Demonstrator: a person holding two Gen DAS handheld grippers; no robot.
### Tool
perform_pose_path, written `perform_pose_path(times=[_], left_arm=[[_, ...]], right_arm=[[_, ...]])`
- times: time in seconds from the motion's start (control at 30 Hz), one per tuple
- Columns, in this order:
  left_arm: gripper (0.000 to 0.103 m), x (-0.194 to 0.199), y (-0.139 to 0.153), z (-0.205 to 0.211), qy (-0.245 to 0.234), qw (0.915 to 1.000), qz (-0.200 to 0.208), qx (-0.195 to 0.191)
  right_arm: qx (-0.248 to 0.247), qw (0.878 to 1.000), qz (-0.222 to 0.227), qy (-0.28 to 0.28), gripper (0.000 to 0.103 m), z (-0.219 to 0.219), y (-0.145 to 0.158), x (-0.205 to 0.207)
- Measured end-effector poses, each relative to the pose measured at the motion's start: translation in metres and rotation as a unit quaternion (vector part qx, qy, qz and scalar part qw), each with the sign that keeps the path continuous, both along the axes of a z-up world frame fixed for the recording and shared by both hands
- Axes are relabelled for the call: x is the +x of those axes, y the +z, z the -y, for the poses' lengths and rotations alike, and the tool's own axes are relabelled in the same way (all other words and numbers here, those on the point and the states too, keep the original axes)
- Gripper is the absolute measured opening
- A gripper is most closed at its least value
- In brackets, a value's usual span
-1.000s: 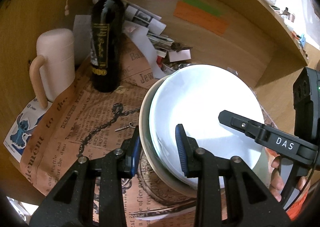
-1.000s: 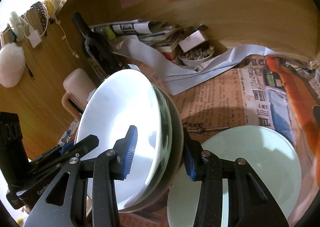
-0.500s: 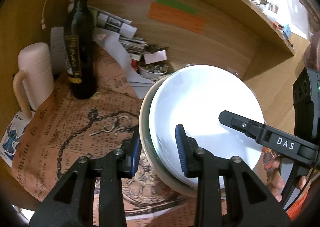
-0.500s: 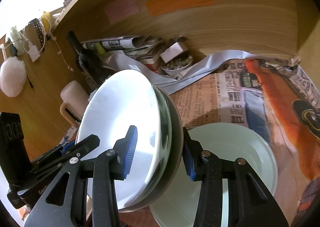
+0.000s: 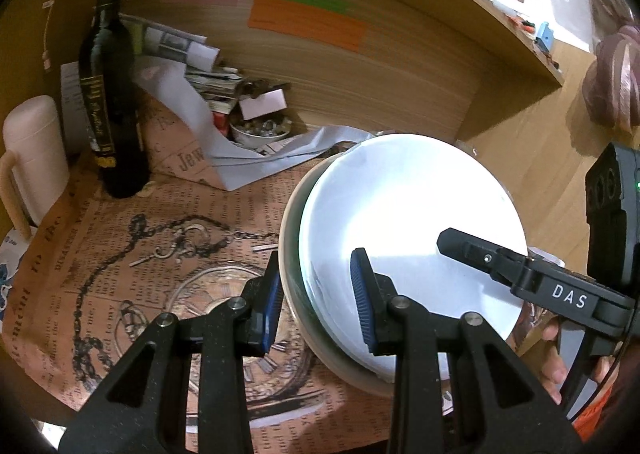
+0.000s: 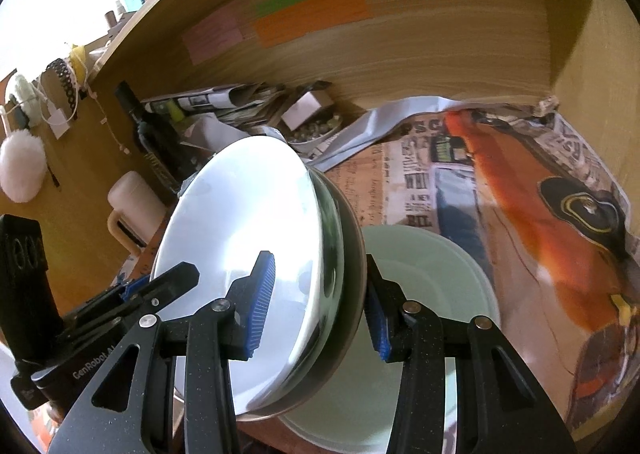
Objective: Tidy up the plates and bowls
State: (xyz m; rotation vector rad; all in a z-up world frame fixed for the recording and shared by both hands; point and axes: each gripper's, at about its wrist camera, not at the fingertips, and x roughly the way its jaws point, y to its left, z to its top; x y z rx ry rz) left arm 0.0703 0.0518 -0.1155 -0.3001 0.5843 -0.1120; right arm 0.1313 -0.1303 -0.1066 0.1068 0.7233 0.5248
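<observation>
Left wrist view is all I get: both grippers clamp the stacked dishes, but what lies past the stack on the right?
Observer: A pale green plate lies flat on the newspaper, partly under the raised stack of dishes.
Operator: Is that plate clear on top?
Observer: What shows of it is bare; the stack hides its near left part.
Operator: What's beyond it?
Observer: Newspaper with an orange picture, reaching to the wooden side wall.
</observation>
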Motion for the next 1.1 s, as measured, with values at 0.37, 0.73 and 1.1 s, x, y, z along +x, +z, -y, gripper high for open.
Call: perform_pose_path(times=[0.37,0.73,1.1], left_arm=[[0.032,0.006,-0.008,0.026,-0.026,0.9996,-0.01,0.003],[0.032,0.015,-0.016,0.043,-0.039,0.9989,-0.024,0.005],[0.032,0.03,-0.028,0.046,-0.046,0.9977,-0.049,0.0]], right_arm=[[0.005,1.0,-0.012,-0.024,0.039,0.029,-0.007,-0.005],[0.01,0.999,-0.028,-0.043,0.039,0.047,-0.018,-0.002],[0.008,0.997,-0.048,-0.052,0.039,0.051,-0.027,0.005]])
